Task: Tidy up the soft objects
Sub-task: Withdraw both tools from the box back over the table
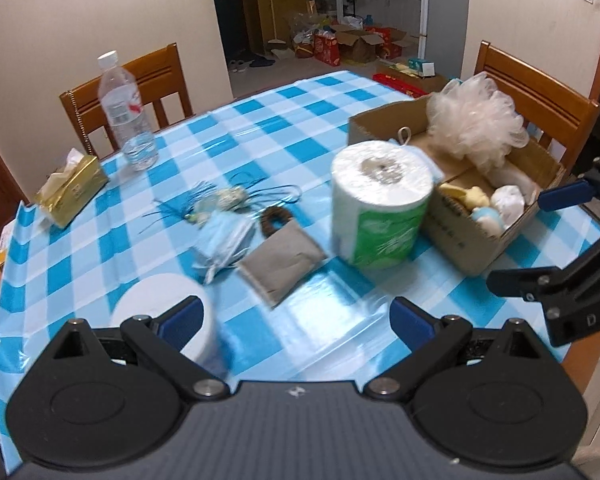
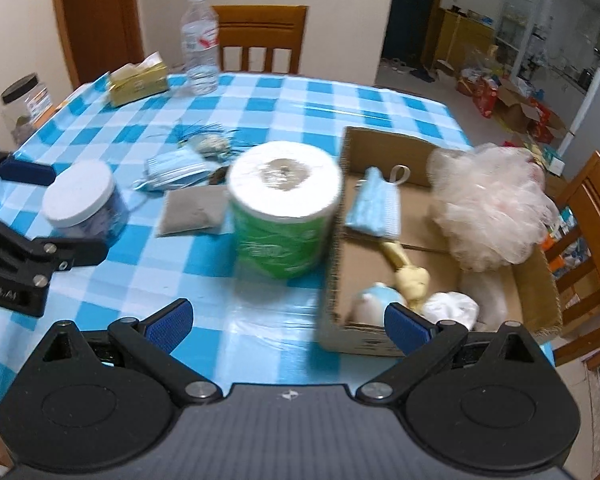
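Note:
A cardboard box [image 2: 380, 146] stands on the right of the checked table and holds a pink bath pouf [image 2: 490, 208], a blue face mask [image 2: 376, 210], a yellow plush toy [image 2: 412, 278] and white soft items. A wrapped toilet roll [image 2: 284, 208] stands upright just left of the box; it also shows in the left wrist view [image 1: 380, 204]. A grey pouch [image 1: 282, 262], blue masks [image 1: 228, 236] and a tasselled bundle [image 1: 224, 200] lie on the cloth. My left gripper [image 1: 296, 320] is open and empty above the near table. My right gripper [image 2: 286, 320] is open and empty before the box.
A white-lidded jar [image 2: 84, 202] stands at the near left. A water bottle [image 1: 126, 114] and a gold tissue pack [image 1: 72, 186] stand at the far left. Wooden chairs [image 1: 536, 88] stand behind the table. A clear jar [image 2: 24, 106] sits off the left edge.

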The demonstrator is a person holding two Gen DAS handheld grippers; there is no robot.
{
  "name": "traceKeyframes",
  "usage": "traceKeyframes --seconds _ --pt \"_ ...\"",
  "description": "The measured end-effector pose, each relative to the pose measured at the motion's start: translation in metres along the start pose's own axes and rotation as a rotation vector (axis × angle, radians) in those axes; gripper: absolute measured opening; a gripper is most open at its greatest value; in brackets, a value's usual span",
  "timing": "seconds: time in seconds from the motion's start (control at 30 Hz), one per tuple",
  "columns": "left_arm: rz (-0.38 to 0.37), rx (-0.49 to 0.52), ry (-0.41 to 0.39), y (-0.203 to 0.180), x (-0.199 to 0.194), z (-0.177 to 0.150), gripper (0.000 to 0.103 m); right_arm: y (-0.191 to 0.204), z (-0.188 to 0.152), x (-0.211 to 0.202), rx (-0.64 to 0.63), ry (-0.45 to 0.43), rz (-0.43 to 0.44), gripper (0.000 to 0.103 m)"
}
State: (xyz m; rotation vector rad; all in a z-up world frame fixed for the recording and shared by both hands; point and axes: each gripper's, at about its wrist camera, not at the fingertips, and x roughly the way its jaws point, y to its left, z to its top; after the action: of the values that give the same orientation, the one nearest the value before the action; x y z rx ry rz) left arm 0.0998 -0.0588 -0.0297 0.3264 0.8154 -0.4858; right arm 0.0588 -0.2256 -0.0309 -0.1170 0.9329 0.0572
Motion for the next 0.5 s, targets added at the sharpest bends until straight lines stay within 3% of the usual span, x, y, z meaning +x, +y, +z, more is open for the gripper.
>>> traceKeyframes --seconds 0.5 --pt "0.116 -0.076 0.066 0.029 0.009 0.003 0.099 0.037 0.009 0.031 -0.249 -0.017 0.21 0.103"
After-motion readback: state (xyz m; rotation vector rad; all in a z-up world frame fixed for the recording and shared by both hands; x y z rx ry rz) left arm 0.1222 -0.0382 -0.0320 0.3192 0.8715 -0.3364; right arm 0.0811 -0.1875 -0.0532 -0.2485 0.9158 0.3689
